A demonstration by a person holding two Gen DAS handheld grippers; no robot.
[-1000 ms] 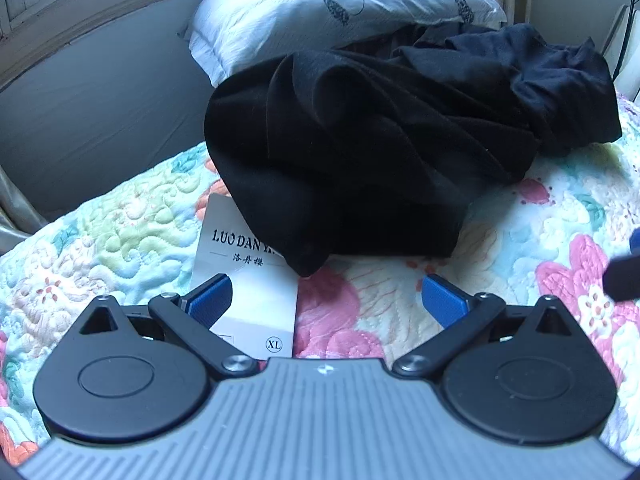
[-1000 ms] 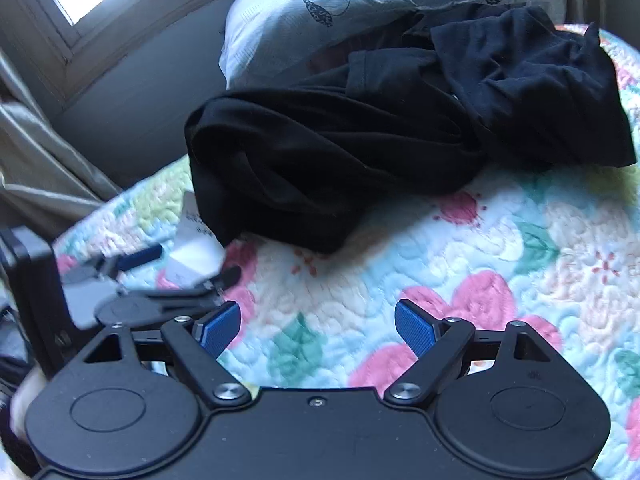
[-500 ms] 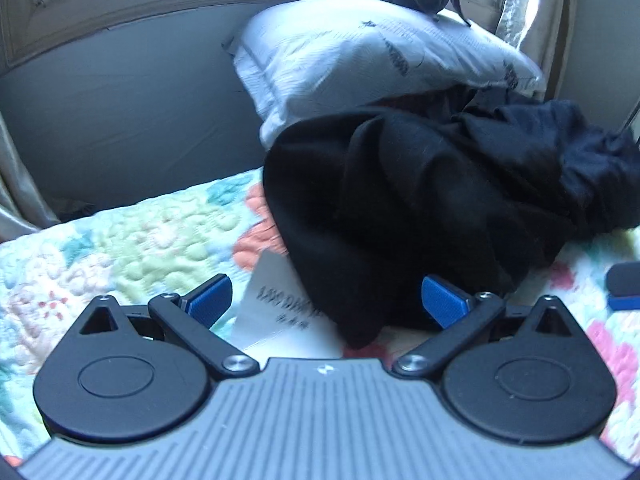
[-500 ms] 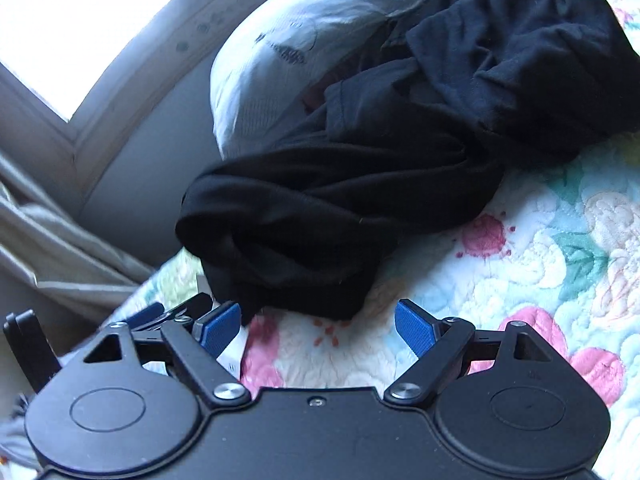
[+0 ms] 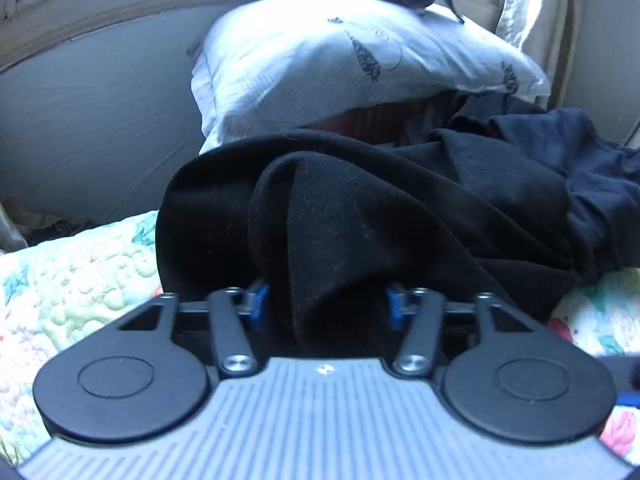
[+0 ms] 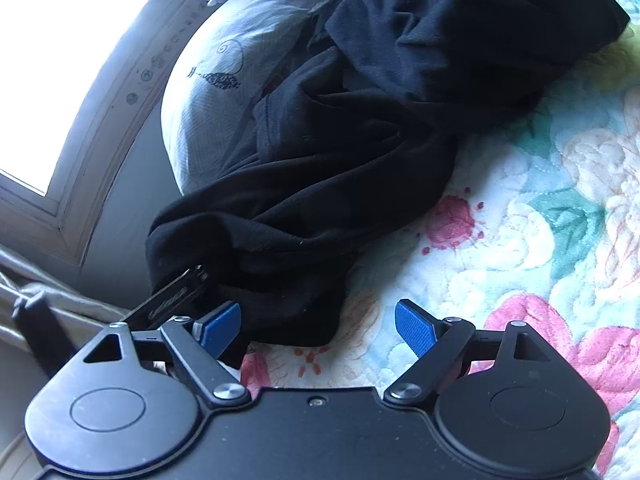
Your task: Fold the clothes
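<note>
The black garment [image 5: 360, 216] lies bunched on the flowered quilt [image 5: 80, 280], its far end against the white pillow [image 5: 340, 60]; the dark folds make its shape hard to read. A thick fold fills the space between the left gripper [image 5: 324, 308]'s blue pads and hides their faces, so whether they actually pinch it is unclear. The right gripper [image 6: 318, 326] is spread wide over the quilt, its left pad touching the garment's near edge.
</note>
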